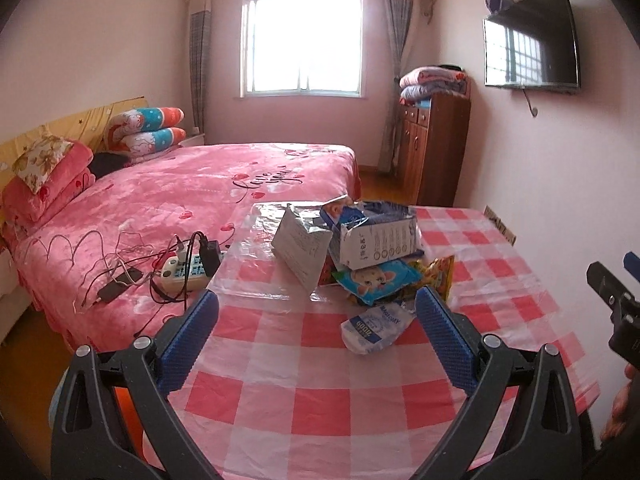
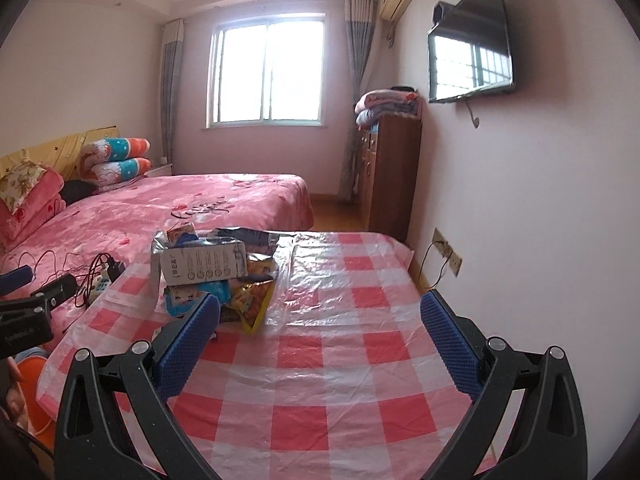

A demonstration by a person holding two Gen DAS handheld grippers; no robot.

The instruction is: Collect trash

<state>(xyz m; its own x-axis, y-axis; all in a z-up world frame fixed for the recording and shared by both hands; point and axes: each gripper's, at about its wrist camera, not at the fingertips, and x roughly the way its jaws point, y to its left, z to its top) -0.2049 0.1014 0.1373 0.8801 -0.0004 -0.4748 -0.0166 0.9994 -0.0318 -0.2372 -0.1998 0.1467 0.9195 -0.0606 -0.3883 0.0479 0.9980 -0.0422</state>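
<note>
trash (image 1: 360, 248) sat heaped at the centre of the left wrist frame, on the far left part of a red-checked table (image 1: 320, 392): a silver bag, a white carton (image 1: 376, 240), a blue wipes pack (image 1: 376, 280), a yellow snack wrapper (image 2: 252, 300), and a small white packet (image 1: 374, 328) lying nearest the camera. the left gripper (image 1: 316, 312) stood wide apart, holding nothing, its blue pads above the cloth; the right pad looked just beside the white packet, though contact was hard to judge. the right gripper (image 2: 320, 312) was spread equally wide and empty, its left pad overlapping the heap's near edge in the picture, its right pad near the table's wall-side edge. at that frame's lower left a hand (image 2: 12, 396) showed only partly. open checked cloth filled the lower centre of both frames. a bed (image 1: 180, 184) lay left of the table, with a power strip (image 1: 188, 272) near the table's edge.
</note>
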